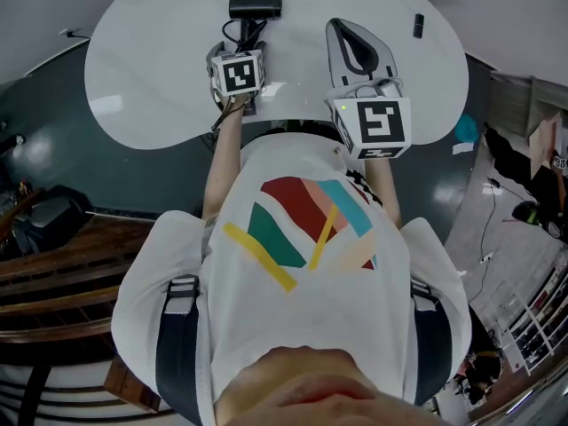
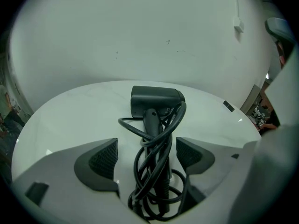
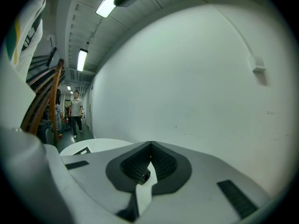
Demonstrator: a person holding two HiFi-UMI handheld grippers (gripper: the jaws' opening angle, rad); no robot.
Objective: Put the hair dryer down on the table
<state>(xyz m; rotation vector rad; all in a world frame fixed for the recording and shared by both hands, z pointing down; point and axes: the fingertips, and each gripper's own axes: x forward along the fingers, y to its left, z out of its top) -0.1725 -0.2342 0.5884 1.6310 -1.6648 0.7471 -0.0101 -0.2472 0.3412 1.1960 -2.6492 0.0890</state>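
Left gripper: my jaws stand wide apart, and the hair dryer lies on the white counter between them, pads clear of it (cord looped round the handle, head at the far end). Over to the right, my right gripper has its jaws together, nothing in them.

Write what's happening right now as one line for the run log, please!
left gripper: open, astride dryer | dryer: lying on table, cord wrapped round it | right gripper: shut, empty
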